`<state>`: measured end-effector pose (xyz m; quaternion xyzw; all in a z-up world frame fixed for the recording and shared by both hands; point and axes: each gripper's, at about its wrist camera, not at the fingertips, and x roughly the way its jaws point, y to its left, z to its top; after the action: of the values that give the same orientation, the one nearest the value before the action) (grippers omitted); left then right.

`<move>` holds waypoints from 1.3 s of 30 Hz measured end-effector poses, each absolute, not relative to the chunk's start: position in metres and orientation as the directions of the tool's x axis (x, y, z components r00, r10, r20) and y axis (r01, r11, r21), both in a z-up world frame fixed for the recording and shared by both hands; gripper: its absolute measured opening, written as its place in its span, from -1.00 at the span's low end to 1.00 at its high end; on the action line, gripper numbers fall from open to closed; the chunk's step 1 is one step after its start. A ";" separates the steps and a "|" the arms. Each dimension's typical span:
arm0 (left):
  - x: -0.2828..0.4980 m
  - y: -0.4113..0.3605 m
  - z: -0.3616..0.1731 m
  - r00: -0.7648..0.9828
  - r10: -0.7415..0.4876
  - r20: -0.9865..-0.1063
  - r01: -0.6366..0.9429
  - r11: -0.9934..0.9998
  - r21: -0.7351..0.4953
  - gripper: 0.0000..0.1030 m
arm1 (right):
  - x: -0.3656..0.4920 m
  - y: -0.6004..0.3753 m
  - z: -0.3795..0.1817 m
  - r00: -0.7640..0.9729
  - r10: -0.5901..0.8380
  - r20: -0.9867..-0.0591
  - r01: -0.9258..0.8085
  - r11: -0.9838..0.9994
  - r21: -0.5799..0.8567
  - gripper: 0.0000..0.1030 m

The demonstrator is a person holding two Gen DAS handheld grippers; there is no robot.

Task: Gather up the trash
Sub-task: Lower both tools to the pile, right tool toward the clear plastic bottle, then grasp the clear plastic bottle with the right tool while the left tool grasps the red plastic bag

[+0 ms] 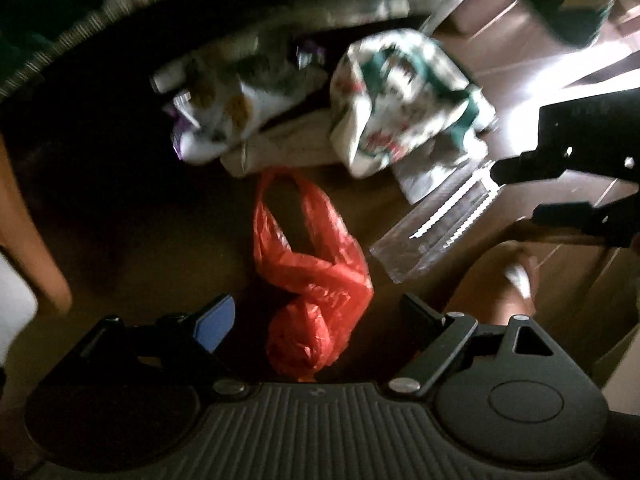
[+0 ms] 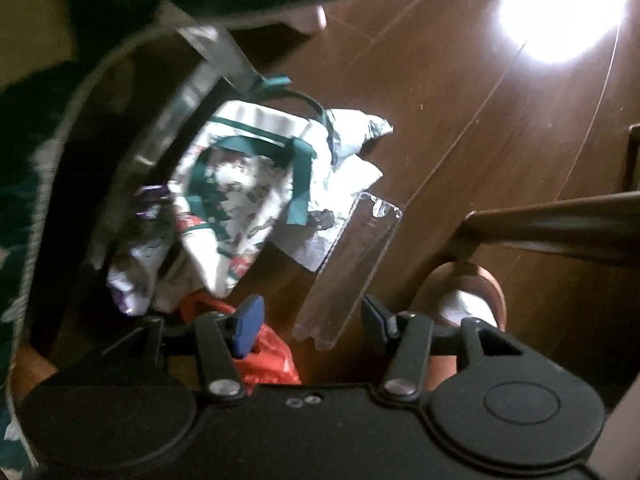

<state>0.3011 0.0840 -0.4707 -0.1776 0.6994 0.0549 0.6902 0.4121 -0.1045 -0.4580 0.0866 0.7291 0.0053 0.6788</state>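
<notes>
A red plastic bag (image 1: 316, 280) lies crumpled on the wooden floor, its lower end between the fingers of my open left gripper (image 1: 320, 320). Beyond it lie a white-and-green printed bag (image 1: 400, 96), a white wrapper with brown prints (image 1: 224, 104) and a clear plastic tray (image 1: 436, 224). My right gripper (image 2: 312, 320) is open and empty above the floor, with the clear tray (image 2: 352, 264) between and ahead of its fingers and the red bag (image 2: 268, 360) under its left finger. It also shows in the left wrist view (image 1: 516, 192), open, at the right above the tray.
A flat cardboard piece (image 1: 280, 148) lies under the wrappers. White paper (image 2: 352, 176) lies beside the printed bag (image 2: 240, 184). A round wooden furniture foot (image 2: 460, 292) and a dark rail (image 2: 560, 228) stand at the right. A green rug edge (image 1: 48, 52) curves at the far left.
</notes>
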 end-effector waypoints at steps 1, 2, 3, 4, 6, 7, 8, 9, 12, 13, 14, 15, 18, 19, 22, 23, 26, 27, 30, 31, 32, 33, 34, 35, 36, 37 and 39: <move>0.302 0.083 -0.482 0.001 -0.171 -0.985 -0.325 0.932 -0.162 0.73 | 0.413 -0.105 -0.468 -0.074 0.128 -0.989 0.130 0.985 0.117 0.04; 0.301 0.082 -0.492 -0.016 -0.174 -0.985 -0.328 0.931 -0.159 0.73 | 0.415 -0.105 -0.478 -0.085 0.122 -0.989 0.140 0.984 0.109 0.04; 0.300 0.080 -0.503 -0.035 -0.179 -0.983 -0.330 0.931 -0.158 0.73 | 0.416 -0.105 -0.487 -0.096 0.117 -0.988 0.150 0.983 0.102 0.04; 0.299 0.079 -0.513 -0.049 -0.181 -0.982 -0.330 0.931 -0.155 0.73 | 0.417 -0.106 -0.497 -0.109 0.112 -0.988 0.159 0.983 0.093 0.04; 0.298 0.075 -0.532 -0.069 -0.180 -0.981 -0.318 0.936 -0.149 0.73 | 0.419 -0.108 -0.513 -0.129 0.104 -0.986 0.173 0.982 0.081 0.04; 0.297 0.072 -0.540 -0.074 -0.171 -0.983 -0.304 0.942 -0.141 0.73 | 0.420 -0.108 -0.520 -0.137 0.103 -0.985 0.178 0.981 0.078 0.04; 0.296 0.070 -0.547 -0.076 -0.159 -0.984 -0.287 0.949 -0.131 0.73 | 0.421 -0.108 -0.526 -0.144 0.104 -0.984 0.181 0.980 0.077 0.04; 0.295 0.066 -0.554 -0.080 -0.147 -0.986 -0.262 0.957 -0.121 0.73 | 0.422 -0.108 -0.533 -0.152 0.104 -0.983 0.182 0.980 0.076 0.04; 0.291 0.056 -0.573 -0.103 -0.138 -0.985 -0.195 0.974 -0.116 0.73 | 0.425 -0.106 -0.549 -0.160 0.100 -0.982 0.175 0.982 0.071 0.07; 0.289 0.054 -0.579 -0.111 -0.136 -0.985 -0.182 0.977 -0.114 0.73 | 0.425 -0.105 -0.553 -0.164 0.096 -0.982 0.173 0.983 0.067 0.08; 0.288 0.052 -0.583 -0.117 -0.139 -0.983 -0.176 0.977 -0.118 0.73 | 0.427 -0.103 -0.555 -0.152 0.099 -0.983 0.174 0.982 0.072 0.09; 0.287 0.050 -0.587 -0.124 -0.143 -0.982 -0.173 0.978 -0.121 0.73 | 0.429 -0.100 -0.556 -0.147 0.094 -0.985 0.175 0.982 0.068 0.09; 0.286 0.045 -0.594 -0.133 -0.135 -0.982 -0.139 0.983 -0.116 0.73 | 0.434 -0.085 -0.556 -0.166 0.035 -0.986 0.130 0.991 0.013 0.09; 0.285 0.044 -0.594 -0.131 -0.133 -0.982 -0.129 0.985 -0.116 0.73 | 0.434 -0.082 -0.554 -0.168 0.018 -0.986 0.119 0.993 -0.002 0.09; 0.285 0.046 -0.598 -0.132 -0.141 -0.981 -0.144 0.982 -0.121 0.72 | 0.430 -0.084 -0.550 -0.183 0.013 -0.983 0.113 0.994 -0.008 0.05; 0.285 0.046 -0.599 -0.131 -0.144 -0.981 -0.153 0.981 -0.123 0.72 | 0.429 -0.088 -0.551 -0.190 -0.008 -0.982 0.127 0.991 -0.033 0.05; 0.284 0.044 -0.597 -0.116 -0.145 -0.983 -0.140 0.982 -0.128 0.63 | 0.422 -0.106 -0.558 -0.181 0.054 -0.982 0.226 0.974 0.012 0.05; 0.283 0.043 -0.597 -0.113 -0.143 -0.983 -0.128 0.983 -0.128 0.62 | 0.422 -0.110 -0.561 -0.172 0.079 -0.982 0.254 0.967 0.034 0.05; 0.280 0.040 -0.595 -0.105 -0.137 -0.985 -0.123 0.985 -0.124 0.59 | 0.425 -0.113 -0.571 -0.163 0.100 -0.982 0.264 0.963 0.054 0.05; 0.280 0.040 -0.595 -0.103 -0.134 -0.986 -0.125 0.985 -0.121 0.58 | 0.425 -0.115 -0.575 -0.166 0.098 -0.981 0.255 0.965 0.053 0.05; 0.283 0.040 -0.592 -0.100 -0.131 -0.986 -0.125 0.985 -0.118 0.49 | 0.424 -0.115 -0.579 -0.165 0.098 -0.981 0.246 0.968 0.056 0.05; 0.283 0.039 -0.590 -0.094 -0.123 -0.988 -0.118 0.987 -0.111 0.42 | 0.423 -0.115 -0.582 -0.164 0.096 -0.982 0.232 0.971 0.056 0.05; 0.283 0.040 -0.586 -0.090 -0.111 -0.990 -0.109 0.989 -0.101 0.24 | 0.421 -0.114 -0.585 -0.167 0.080 -0.983 0.210 0.977 0.044 0.05; 0.284 0.039 -0.585 -0.088 -0.097 -0.991 -0.099 0.991 -0.088 0.11 | 0.419 -0.112 -0.587 -0.169 0.058 -0.984 0.190 0.982 0.025 0.03; 0.284 0.039 -0.584 -0.088 -0.092 -0.992 -0.093 0.992 -0.084 0.04 | 0.418 -0.111 -0.588 -0.172 0.032 -0.985 0.169 0.986 0.002 0.02; 0.285 0.040 -0.583 -0.089 -0.092 -0.992 -0.094 0.992 -0.084 -0.03 | 0.414 -0.107 -0.589 -0.175 0.013 -0.985 0.147 0.989 -0.013 0.02; 0.286 0.042 -0.579 -0.090 -0.079 -0.993 -0.103 0.992 -0.070 -0.07 | 0.404 -0.105 -0.588 -0.173 0.006 -0.985 0.121 0.993 -0.015 -0.02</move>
<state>0.2859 0.0420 -0.5790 -0.0619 0.7381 0.0088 0.6717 0.4041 -0.1054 -0.5880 0.0415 0.7646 -0.0450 0.6416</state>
